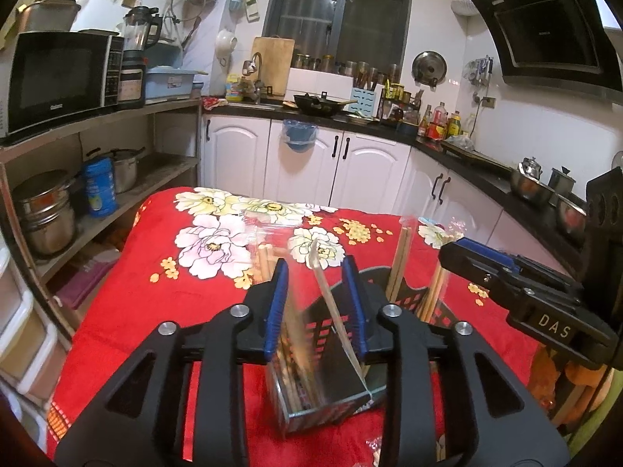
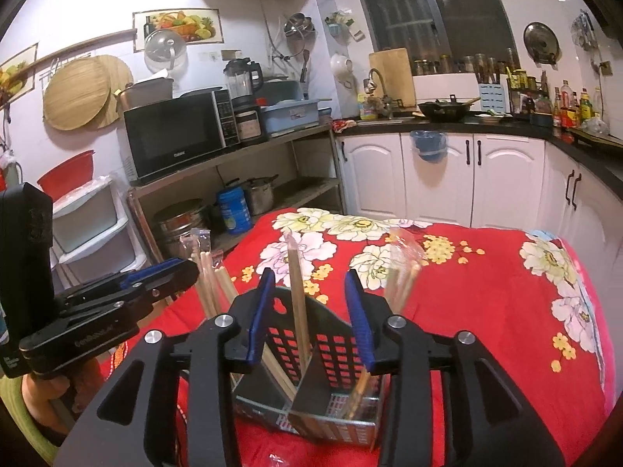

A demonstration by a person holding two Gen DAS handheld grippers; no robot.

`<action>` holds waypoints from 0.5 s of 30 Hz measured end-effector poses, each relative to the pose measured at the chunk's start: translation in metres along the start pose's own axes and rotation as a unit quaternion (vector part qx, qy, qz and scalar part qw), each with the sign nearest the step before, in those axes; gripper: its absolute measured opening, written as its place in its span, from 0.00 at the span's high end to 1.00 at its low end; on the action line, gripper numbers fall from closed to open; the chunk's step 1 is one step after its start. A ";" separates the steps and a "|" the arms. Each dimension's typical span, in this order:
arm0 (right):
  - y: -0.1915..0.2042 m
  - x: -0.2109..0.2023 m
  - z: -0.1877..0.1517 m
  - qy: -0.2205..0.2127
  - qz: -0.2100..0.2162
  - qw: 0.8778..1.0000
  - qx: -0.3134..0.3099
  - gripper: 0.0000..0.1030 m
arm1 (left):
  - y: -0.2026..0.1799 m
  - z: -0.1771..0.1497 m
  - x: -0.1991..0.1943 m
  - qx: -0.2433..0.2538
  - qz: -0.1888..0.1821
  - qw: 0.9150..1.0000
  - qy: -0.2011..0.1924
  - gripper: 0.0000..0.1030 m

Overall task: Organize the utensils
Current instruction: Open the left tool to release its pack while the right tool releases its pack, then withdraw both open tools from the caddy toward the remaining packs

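Observation:
A black perforated utensil holder with compartments stands on the red flowered cloth, also in the right wrist view. Wrapped wooden chopstick bundles stand in it: one at the left, one at the right, another by it. My left gripper is open, its fingers around the holder's left compartment, with a single chopstick leaning between them. My right gripper is open above the holder, a single upright chopstick between its fingers, apart from both pads.
The table carries a red flowered cloth. A shelf with a microwave and pots stands left. White cabinets and a black counter with a wok lie behind. Loose plastic wrap lies near the front edge.

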State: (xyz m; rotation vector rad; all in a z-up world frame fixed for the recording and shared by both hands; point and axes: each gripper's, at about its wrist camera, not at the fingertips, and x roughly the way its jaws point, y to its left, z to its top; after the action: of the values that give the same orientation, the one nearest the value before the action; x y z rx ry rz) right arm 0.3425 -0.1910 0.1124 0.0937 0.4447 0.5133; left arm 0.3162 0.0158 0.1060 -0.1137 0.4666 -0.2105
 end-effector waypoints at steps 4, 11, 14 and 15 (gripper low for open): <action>0.001 -0.011 -0.002 -0.004 -0.004 1.000 0.000 0.55 | 0.001 -0.002 -0.007 -0.001 0.002 1.000 0.000 0.64; 0.004 -0.033 -0.006 -0.017 -0.016 1.000 -0.005 0.42 | -0.004 -0.005 -0.022 0.009 -0.003 1.000 -0.004 0.51; 0.006 -0.042 -0.008 -0.019 -0.017 1.000 -0.009 0.40 | -0.007 -0.007 -0.029 0.009 -0.002 1.000 -0.006 0.48; 0.006 -0.044 -0.009 -0.018 -0.018 1.000 -0.010 0.40 | -0.007 -0.008 -0.032 0.008 -0.002 1.000 -0.006 0.46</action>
State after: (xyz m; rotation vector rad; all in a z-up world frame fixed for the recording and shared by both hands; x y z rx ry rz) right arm 0.3009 -0.2076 0.1225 0.0757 0.4046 0.4798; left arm 0.2835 0.0153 0.1134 -0.1008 0.4530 -0.2164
